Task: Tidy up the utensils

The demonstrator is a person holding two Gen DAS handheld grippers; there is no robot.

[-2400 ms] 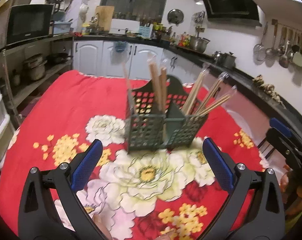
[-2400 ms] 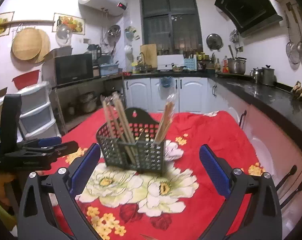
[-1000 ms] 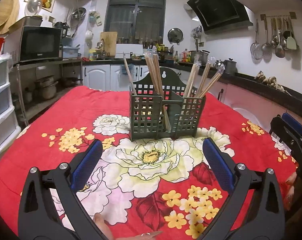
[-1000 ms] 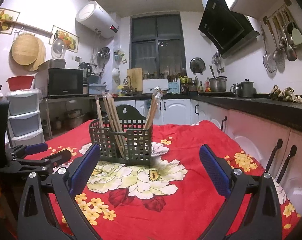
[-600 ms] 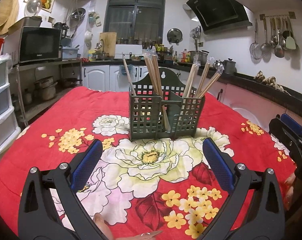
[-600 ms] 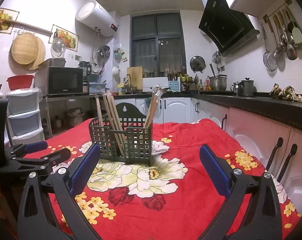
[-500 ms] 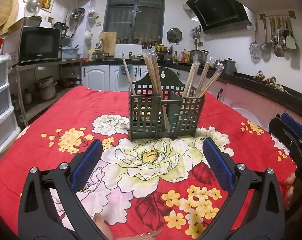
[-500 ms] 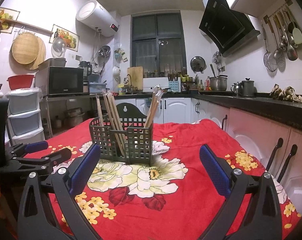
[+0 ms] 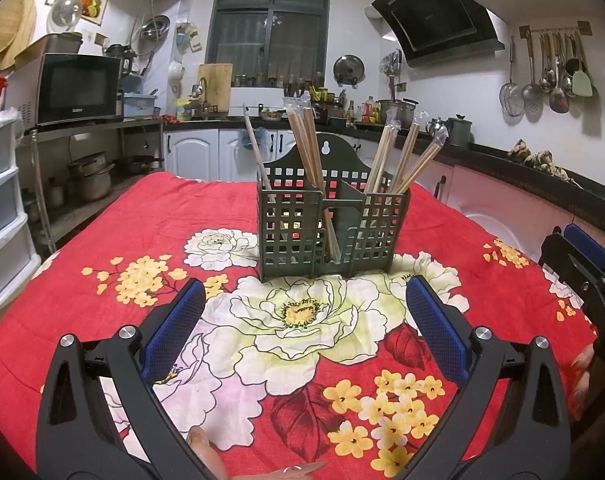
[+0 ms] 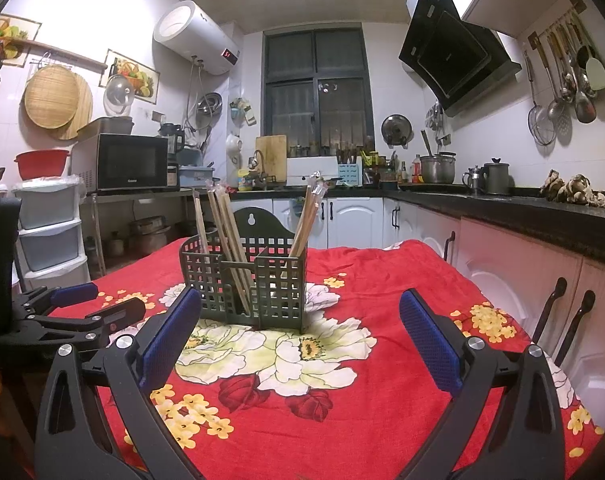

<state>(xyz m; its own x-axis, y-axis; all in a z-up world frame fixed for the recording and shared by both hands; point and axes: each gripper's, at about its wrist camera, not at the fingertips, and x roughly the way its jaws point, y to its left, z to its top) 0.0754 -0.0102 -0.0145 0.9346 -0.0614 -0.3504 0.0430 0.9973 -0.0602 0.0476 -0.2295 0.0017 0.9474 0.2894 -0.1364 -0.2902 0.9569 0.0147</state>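
A dark green lattice utensil caddy [image 9: 329, 232] stands upright on a table covered by a red floral tablecloth [image 9: 114, 240], roughly at the middle of the cloth and ahead of both tools. Seen from the left wrist, the caddy's raised back panel with a keyhole slot faces away, and its front is split into compartments. Wooden chopsticks [image 9: 306, 148] lean in the left and middle compartments; a second cluster of wrapped chopsticks [image 9: 406, 156] fans out of the right compartment. One thinner single stick [image 9: 256, 152] leans at the far left of the caddy.

The left gripper [image 9: 304, 320] hovers above the cloth short of the caddy, its blue-padded fingers [image 9: 174, 330] spread wide apart with nothing between them. The right gripper [image 10: 300, 330] is likewise held short of the caddy, jaws apart and empty; it also appears at the right margin of the left-wrist view [image 9: 582, 264].

In the right-wrist view the caddy [image 10: 244, 284] is seen from its right corner, and the left gripper [image 10: 98, 308] lies low at the left edge, well apart from the caddy.

Background: a microwave [image 10: 122, 162], a range hood [image 10: 454, 60], and hanging ladles [image 9: 542, 80].
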